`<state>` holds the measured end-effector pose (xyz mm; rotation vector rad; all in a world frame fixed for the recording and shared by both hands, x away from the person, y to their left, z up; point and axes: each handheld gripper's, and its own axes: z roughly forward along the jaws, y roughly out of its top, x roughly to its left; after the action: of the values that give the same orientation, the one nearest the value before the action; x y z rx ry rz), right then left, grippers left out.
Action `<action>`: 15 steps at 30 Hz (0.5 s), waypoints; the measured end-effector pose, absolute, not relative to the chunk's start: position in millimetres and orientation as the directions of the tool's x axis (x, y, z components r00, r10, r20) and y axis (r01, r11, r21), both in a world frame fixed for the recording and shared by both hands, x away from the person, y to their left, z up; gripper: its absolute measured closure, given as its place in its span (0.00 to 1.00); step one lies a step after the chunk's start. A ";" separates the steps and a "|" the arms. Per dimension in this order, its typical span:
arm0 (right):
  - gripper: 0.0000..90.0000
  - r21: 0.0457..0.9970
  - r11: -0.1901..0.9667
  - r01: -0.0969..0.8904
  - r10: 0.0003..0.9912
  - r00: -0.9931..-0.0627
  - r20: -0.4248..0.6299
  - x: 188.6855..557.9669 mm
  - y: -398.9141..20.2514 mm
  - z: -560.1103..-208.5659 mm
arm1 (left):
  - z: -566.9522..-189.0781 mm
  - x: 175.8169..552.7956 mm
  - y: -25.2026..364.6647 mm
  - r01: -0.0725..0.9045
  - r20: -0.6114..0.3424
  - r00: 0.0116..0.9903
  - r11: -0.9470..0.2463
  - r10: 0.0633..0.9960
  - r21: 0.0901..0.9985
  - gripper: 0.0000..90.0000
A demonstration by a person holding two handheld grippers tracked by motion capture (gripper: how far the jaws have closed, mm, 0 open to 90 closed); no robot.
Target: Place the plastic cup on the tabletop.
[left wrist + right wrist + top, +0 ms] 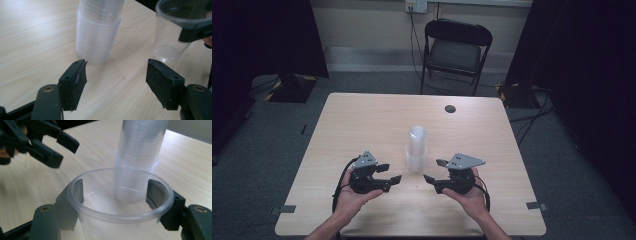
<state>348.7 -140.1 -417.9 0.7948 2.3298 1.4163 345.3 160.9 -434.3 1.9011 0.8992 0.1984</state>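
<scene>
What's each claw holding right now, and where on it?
Right claw grips a single clear cup just under its rim. Left claw is open, holding nothing.

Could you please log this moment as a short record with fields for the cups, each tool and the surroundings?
cup stack: clear plastic cup stack upright at the middle of the wooden table
single cup: clear single cup held upright, apart from the stack
right tool: right tool shut on the single cup, just below its rim
left tool: left tool open, nothing between its jaws, pointed at the stack's base
surroundings: black folding chair beyond the table's far edge
</scene>
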 end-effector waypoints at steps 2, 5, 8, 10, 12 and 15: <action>0.34 0.890 0.341 0.304 0.599 -0.799 0.043 349.5 -142.7 -415.2 | -436.1 345.0 164.2 0.520 -0.238 0.703 -0.256 0.670 0.815 0.36; 0.34 0.888 0.341 0.309 0.621 -0.783 0.034 351.7 -145.0 -412.5 | -440.8 342.0 171.3 0.514 -0.207 0.686 -0.264 0.697 0.816 0.35; 0.34 0.888 0.337 0.314 0.629 -0.777 0.036 353.6 -146.5 -412.0 | -442.6 341.7 174.1 0.511 -0.191 0.683 -0.274 0.705 0.815 0.35; 0.34 0.888 0.336 0.314 0.635 -0.772 0.033 355.6 -147.5 -411.3 | -443.7 341.3 177.0 0.505 -0.179 0.684 -0.282 0.707 0.816 0.34; 0.34 0.893 0.322 0.313 0.645 -0.763 0.036 358.5 -149.7 -408.7 | -445.2 340.0 179.4 0.501 -0.174 0.682 -0.280 0.711 0.819 0.34; 0.34 0.904 0.292 0.313 0.661 -0.749 0.045 363.8 -151.8 -402.4 | -446.2 338.1 184.7 0.497 -0.191 0.677 -0.250 0.711 0.831 0.34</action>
<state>363.8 -151.8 -402.4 0.8804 2.2289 1.4412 338.1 184.7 -446.2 1.9132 0.9435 0.2745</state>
